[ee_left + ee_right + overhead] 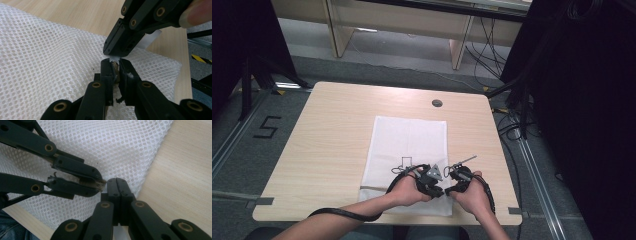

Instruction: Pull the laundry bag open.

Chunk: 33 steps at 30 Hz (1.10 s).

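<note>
White mesh bag (408, 150) lies flat on the wooden bench (327, 150), near the front edge, a bit right of centre. Both hands sit over its near right corner w/ the tools tip to tip. Left tool (115, 65): jaws nearly closed, clamped on a small brownish bit at the bag's edge; can't tell exactly what it is, maybe a zip pull. Right tool (117, 182): jaws fully closed, pinching a thin white strip (113, 59) that sticks out past them, tag or tape. Right tool's tips meet the left's just above the mesh. Grey disc (437, 103) sits in the bench top at the far side, well apart from the bag
</note>
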Each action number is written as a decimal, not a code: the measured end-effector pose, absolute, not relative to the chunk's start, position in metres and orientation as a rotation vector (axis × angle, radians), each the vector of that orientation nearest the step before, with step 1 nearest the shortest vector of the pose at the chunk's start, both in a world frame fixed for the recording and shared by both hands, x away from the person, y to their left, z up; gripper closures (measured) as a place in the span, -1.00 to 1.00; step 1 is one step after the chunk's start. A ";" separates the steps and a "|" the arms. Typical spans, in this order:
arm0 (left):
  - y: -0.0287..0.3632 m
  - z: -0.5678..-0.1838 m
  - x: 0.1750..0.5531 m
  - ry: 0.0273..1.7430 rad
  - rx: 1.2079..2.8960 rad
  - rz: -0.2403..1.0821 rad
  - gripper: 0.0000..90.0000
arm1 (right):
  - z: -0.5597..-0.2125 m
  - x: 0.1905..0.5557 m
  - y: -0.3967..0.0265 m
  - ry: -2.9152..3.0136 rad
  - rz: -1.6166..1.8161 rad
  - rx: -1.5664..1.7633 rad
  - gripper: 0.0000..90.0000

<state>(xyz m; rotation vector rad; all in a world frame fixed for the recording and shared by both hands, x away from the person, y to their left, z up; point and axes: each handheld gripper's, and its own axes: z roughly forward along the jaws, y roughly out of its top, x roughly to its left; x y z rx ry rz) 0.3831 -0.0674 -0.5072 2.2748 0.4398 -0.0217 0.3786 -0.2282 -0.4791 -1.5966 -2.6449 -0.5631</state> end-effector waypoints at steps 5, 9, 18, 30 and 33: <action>-0.067 -0.506 0.383 0.437 2.278 -0.025 0.82 | -0.479 0.378 -0.229 -2.636 -0.569 -1.602 1.00; -0.063 -0.505 0.383 0.425 2.281 -0.015 0.82 | -0.478 0.377 -0.226 -2.630 -0.523 -1.643 1.00; -0.059 -0.504 0.384 0.419 2.279 -0.024 0.82 | -0.479 0.379 -0.227 -2.621 -0.530 -1.636 1.00; -0.055 -0.500 0.381 0.409 2.282 -0.015 0.82 | -0.479 0.379 -0.229 -2.632 -0.540 -1.615 1.00; -0.054 -0.501 0.381 0.413 2.272 -0.017 0.82 | -0.478 0.378 -0.228 -2.616 -0.539 -1.627 1.00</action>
